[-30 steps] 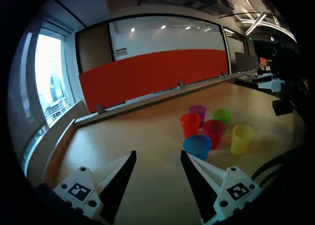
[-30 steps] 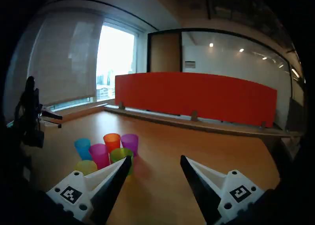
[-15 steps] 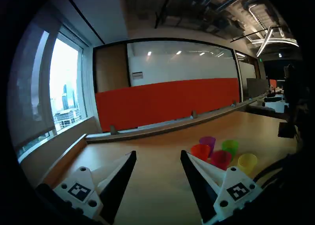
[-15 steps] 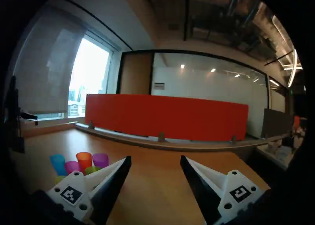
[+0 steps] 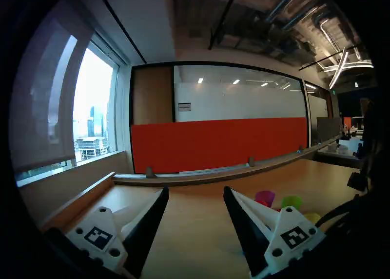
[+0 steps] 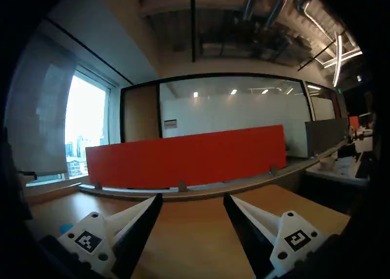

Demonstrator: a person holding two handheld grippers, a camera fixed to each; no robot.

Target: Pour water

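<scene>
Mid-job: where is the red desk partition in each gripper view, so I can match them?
Left gripper view: red partition at centre, level, along the table's far edge.
Right gripper view: red partition centre-left, top edge slanting up to the right.
Shared landmark: the bright window, left of the partition in both.

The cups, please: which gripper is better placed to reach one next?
Probably the left gripper: open, with the purple cup and green cup just beyond its fingers; the right gripper points past them.
</scene>
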